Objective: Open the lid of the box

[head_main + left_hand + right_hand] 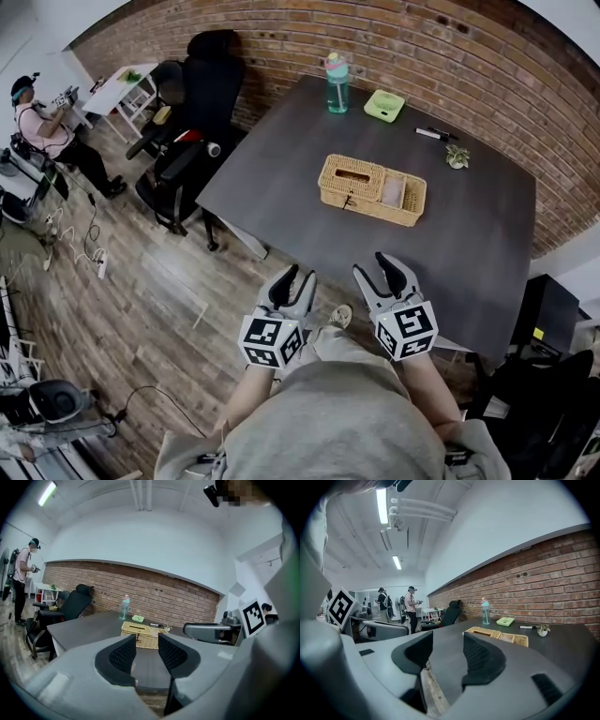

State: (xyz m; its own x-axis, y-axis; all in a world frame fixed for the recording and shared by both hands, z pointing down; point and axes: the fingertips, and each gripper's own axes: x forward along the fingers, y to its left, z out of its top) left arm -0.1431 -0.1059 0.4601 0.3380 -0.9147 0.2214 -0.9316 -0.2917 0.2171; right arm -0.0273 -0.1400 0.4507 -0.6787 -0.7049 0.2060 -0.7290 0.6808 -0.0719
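A woven wicker box (371,189) lies in the middle of the dark grey table (469,253); its left half carries a slotted lid (353,176), its right half stands uncovered. It also shows far ahead as the box (139,635) and the box (499,635). My left gripper (301,278) hovers over the floor just off the table's near edge, open and empty, the left gripper (146,652) aimed at the box. My right gripper (378,266) hangs at the near edge, open, nothing between its jaws, the right gripper (447,649).
At the table's far side stand a teal bottle (337,83), a green case (384,105), a marker (433,134) and a small plant (457,157). Black office chairs (192,122) crowd the table's left. A person (52,131) stands far left.
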